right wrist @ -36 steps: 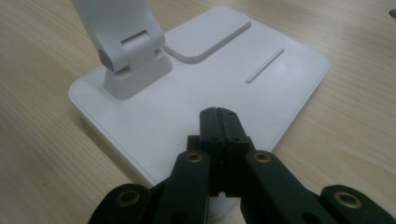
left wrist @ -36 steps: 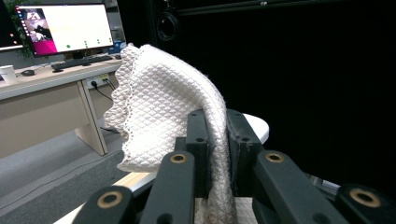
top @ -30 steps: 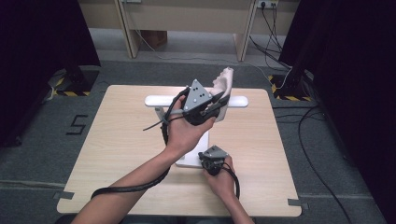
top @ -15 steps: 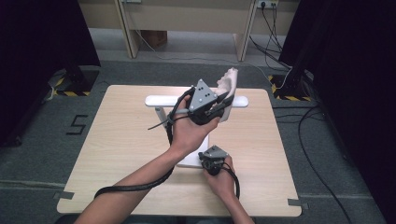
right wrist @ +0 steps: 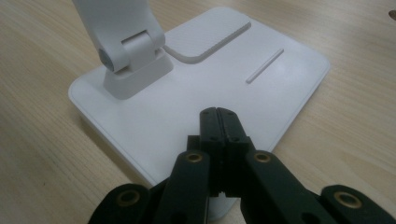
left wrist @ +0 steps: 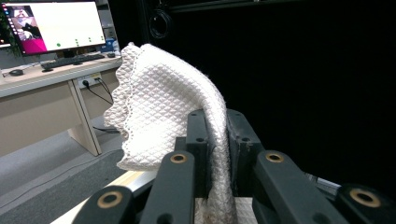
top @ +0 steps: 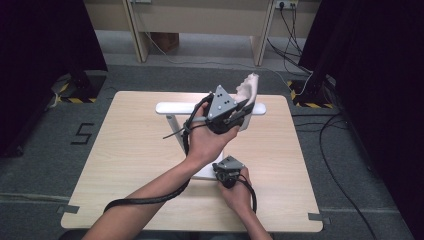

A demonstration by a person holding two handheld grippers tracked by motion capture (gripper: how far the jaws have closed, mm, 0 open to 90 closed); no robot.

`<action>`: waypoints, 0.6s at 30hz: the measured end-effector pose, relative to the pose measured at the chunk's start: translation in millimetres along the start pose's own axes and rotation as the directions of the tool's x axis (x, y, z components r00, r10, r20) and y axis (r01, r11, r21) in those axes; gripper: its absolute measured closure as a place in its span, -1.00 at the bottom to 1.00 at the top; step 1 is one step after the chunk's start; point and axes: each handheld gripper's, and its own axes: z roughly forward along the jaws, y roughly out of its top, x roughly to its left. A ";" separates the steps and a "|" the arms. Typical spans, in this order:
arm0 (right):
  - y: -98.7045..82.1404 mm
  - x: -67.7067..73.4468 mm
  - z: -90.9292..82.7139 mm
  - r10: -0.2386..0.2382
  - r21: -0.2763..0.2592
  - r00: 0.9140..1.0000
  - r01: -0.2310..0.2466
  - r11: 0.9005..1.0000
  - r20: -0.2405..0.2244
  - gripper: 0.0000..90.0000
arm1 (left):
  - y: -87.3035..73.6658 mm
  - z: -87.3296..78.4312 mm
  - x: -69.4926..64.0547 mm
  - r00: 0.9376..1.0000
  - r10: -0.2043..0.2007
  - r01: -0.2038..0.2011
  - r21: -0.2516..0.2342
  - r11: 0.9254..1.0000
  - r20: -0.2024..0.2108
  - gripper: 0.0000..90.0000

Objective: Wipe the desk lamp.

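Note:
A white waffle-knit cloth (left wrist: 163, 102) with a scalloped edge hangs from my left gripper (left wrist: 217, 154), whose jaws are shut on its fold. In the high view the left gripper (top: 241, 112) holds the cloth (top: 250, 87) up at the right part of the white stand's horizontal bar (top: 175, 107). My right gripper (right wrist: 218, 114) is shut with nothing in it, and its tips rest on the stand's flat white base (right wrist: 280, 79). In the high view the right gripper (top: 226, 170) sits at the base (top: 206, 172), near the table's front.
The stand's hinged post (right wrist: 126, 42) rises from the base just left of my right gripper. The wooden table (top: 130, 150) has bare room on the left. Behind it is a desk with a monitor (left wrist: 56, 23) and dark curtains (top: 380, 75).
My left gripper has carried the cloth a little to the right along the bar. The right gripper has stayed on the base.

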 end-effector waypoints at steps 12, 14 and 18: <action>0.0 -0.1 0.1 -0.004 -0.001 1.000 0.004 1.000 0.001 1.00 | 1.1 5.9 -4.4 1.000 0.001 -0.001 0.001 1.000 0.006 0.80; 0.0 -0.2 0.1 -0.004 -0.002 1.000 0.004 1.000 0.001 1.00 | 1.4 7.2 -5.6 1.000 -0.003 0.003 0.003 1.000 0.008 0.80; 0.0 -0.1 0.2 -0.005 -0.003 1.000 0.005 1.000 0.001 1.00 | 1.8 9.9 -7.9 1.000 -0.004 0.004 0.003 1.000 0.011 0.80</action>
